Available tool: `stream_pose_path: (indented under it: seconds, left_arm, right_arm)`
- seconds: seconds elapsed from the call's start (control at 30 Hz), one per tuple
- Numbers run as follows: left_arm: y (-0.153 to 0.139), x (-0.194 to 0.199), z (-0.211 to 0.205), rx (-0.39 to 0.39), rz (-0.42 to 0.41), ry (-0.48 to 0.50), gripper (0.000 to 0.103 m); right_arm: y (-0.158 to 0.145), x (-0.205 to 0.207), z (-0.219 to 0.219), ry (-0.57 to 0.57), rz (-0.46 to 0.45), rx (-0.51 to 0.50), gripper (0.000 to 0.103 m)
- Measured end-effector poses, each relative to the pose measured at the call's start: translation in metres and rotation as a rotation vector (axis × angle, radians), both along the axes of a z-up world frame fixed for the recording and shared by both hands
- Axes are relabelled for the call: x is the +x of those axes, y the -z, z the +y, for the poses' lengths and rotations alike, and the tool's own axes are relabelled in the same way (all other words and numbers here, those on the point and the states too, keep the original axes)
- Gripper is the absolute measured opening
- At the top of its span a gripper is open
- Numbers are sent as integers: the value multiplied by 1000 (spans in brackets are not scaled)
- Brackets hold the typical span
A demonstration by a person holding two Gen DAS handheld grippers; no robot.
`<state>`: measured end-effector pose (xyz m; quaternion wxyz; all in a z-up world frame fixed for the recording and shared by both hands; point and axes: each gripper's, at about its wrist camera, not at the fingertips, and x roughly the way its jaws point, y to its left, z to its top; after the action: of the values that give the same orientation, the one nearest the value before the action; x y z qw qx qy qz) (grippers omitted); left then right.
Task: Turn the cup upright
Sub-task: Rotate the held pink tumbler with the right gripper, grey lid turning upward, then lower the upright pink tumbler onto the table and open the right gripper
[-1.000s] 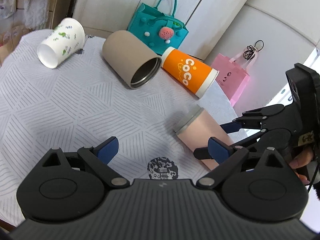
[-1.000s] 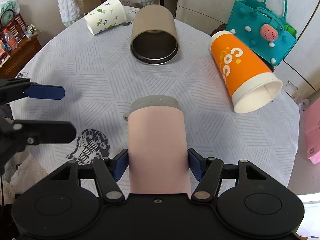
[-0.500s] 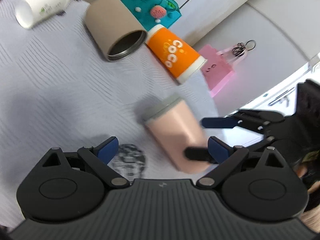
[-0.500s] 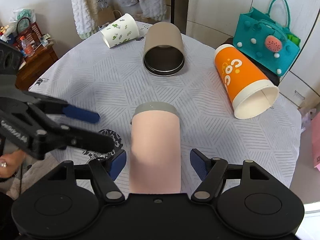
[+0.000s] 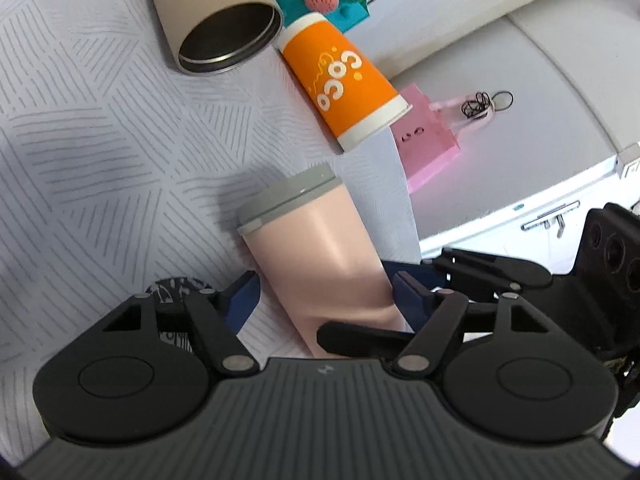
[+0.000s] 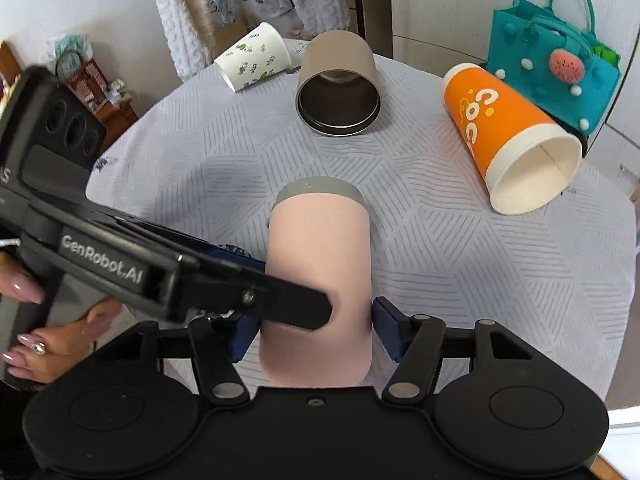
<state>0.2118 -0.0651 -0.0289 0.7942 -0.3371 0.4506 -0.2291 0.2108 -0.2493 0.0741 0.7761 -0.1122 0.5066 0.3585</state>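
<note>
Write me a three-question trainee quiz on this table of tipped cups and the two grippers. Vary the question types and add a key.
1. True or false: the orange cup stands upright on the table.
2. Multiple choice: which cup lies between the fingers of both the left gripper and the right gripper? A) white leaf-print cup B) pink tumbler C) tan steel-lined cup
3. Fill in: the pink tumbler's grey lid points ____ the right wrist camera.

Key: 1 false, it lies on its side with its open mouth toward the right wrist camera; 2 B; 3 away from.
</note>
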Motion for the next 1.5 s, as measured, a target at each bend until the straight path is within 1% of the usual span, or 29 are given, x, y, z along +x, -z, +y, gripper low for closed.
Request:
stream_pose_path:
  seconds: [0.17,0.23,0.3,0.4,0.47,0.57,0.7,0.87,0.93,1.0,1.13,1.23,1.33,1.43,1.5]
  left_arm:
    - [-4,-2,-2,29,-39,-11,72]
    - [-7,-8,-1,64,-95,-22,72]
    - [-9,-15,1,89,-142,-35,73]
    - [-8,-20,9,91,-161,-32,72]
    - [-10,-23,13,108,-176,-12,72]
    - [-18,-34,17,167,-253,-7,71]
    - [-26,-45,22,230,-327,-12,69]
    - [-38,-51,38,294,-376,3,67]
    - [-46,-53,45,327,-407,15,66]
    - [-53,-58,49,363,-448,24,65]
    - [-61,-59,51,440,-483,15,65]
    - [-64,-57,51,497,-519,6,65]
    - [-65,-52,53,515,-537,-8,65]
    - [-67,-48,56,492,-545,-7,65]
    - [-67,-43,57,491,-551,-5,65]
  right_arm:
    - [2,1,-4,23,16,43,67]
    - [1,-2,-6,31,10,66,67]
    - [0,-5,-8,37,6,114,66]
    - [1,-16,-6,30,-25,158,66]
    - [3,-24,-5,22,-57,176,66]
    - [3,-35,-2,10,-107,209,66]
    - [5,-54,10,-6,-221,212,66]
    - [7,-71,33,-24,-360,201,65]
    - [9,-73,39,-31,-386,208,65]
    - [9,-72,45,-27,-389,230,65]
    - [12,-69,59,-15,-417,250,65]
    - [17,-69,74,-10,-475,229,64]
    - [21,-69,85,3,-527,202,64]
    - [24,-66,91,28,-567,186,64]
    - [26,-64,90,43,-579,189,64]
